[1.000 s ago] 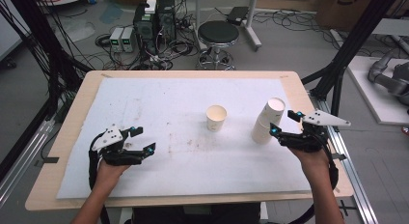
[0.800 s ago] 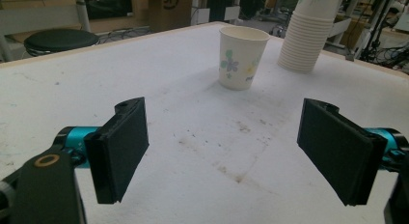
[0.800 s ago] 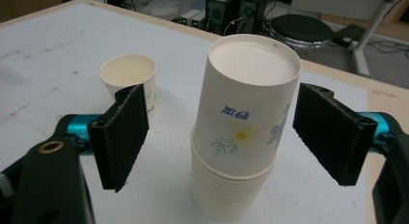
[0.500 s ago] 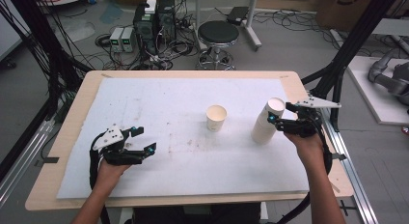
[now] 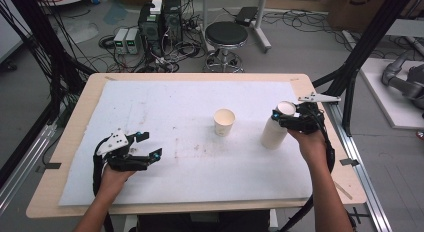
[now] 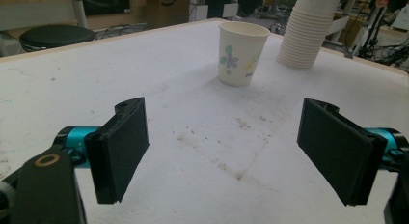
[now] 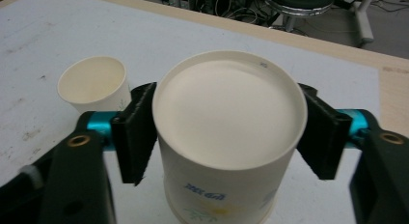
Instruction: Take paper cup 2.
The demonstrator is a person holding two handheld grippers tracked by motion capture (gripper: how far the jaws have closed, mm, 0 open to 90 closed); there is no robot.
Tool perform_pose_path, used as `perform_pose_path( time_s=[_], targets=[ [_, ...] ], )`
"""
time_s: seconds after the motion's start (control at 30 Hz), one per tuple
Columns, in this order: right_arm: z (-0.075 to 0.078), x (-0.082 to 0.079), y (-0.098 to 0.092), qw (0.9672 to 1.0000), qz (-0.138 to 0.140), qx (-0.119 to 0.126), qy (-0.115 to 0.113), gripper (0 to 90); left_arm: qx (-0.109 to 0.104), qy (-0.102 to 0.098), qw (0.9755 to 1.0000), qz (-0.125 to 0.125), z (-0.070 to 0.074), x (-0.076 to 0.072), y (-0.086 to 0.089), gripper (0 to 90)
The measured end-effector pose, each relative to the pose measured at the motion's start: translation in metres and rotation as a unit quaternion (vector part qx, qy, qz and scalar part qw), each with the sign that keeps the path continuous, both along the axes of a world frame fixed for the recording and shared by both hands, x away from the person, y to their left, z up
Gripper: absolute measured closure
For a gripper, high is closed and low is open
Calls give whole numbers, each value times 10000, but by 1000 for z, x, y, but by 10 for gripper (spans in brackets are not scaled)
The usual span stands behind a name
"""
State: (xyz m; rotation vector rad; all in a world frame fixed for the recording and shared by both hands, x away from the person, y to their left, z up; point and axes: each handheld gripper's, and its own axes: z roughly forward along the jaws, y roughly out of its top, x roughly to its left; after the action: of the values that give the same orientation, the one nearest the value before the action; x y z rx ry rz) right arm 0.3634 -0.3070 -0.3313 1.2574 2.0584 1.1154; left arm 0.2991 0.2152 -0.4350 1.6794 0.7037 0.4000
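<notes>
Right gripper (image 7: 226, 137) has just been closing and now clamps the top cup of the upside-down cup stack (image 5: 275, 129); left gripper (image 5: 145, 147), well left of the stack, sits wide open.

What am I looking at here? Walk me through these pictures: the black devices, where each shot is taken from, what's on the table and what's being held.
No robot here: a person stands at the table with a hand-held two-jaw gripper in each hand. The high view looks down from above the person's side; the other two pictures come from cameras riding on the grippers, looking along their black jaws.

On the white-covered table stand a single paper cup, upright and empty, and to its right a stack of upside-down paper cups.

The left gripper rests low near the person's side, jaws wide apart with nothing between them.

The right gripper is at the top of the stack. Its jaws have just been closing, and the right gripper view shows its pads against both sides of the topmost cup.
</notes>
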Motion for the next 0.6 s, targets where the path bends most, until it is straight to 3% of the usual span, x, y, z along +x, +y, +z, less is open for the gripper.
perform_pose_path(
  time_s=[0.3,0.6],
  targets=[
    [6,-1,-2,10000,60,34,-27,343,-21,2,10000,8,0,0,-1,183],
    [24,-4,-4,9998,86,79,-152,348,-20,15,10000,-32,0,0,-1,187]
  ],
)
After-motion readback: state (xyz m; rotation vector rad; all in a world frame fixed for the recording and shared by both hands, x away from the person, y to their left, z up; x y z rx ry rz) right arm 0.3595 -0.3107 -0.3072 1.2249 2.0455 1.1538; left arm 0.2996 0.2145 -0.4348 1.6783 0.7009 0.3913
